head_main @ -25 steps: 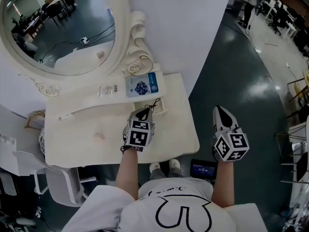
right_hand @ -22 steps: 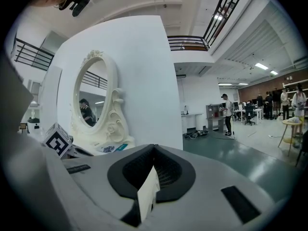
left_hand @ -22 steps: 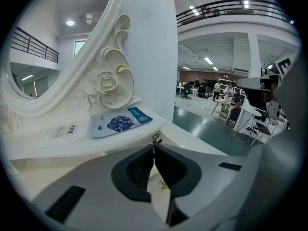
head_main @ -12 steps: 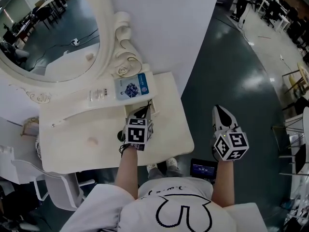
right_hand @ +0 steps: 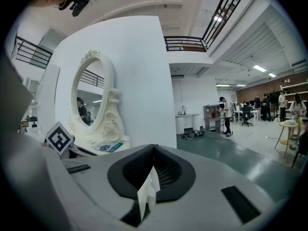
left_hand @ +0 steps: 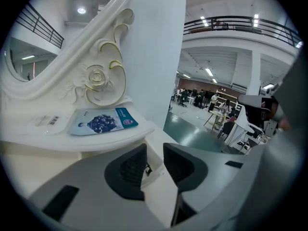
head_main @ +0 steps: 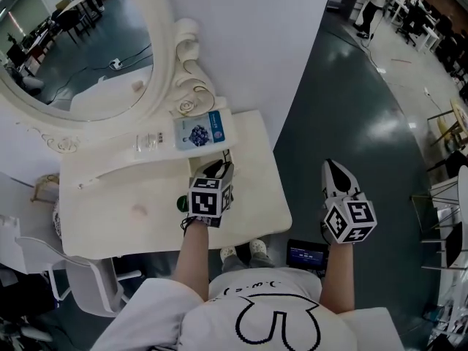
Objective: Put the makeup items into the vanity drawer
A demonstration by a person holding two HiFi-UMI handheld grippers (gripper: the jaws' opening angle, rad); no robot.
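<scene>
Hovering near right edge of vanity top [head_main: 110, 225], left gripper [head_main: 219, 169] is released, jaws just opened, nothing pinched; it is aimed at drawer [head_main: 232, 159], probably for access. Right gripper [head_main: 333, 169] is clenched on white slip [right_hand: 147, 191], parked off the table.

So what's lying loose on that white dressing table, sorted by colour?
Blue packet: 1
Clear pack: 1
Small pink thing: 1
Total: 3
A dark round spot beside the left gripper may be part of it, so it is not counted.
</scene>
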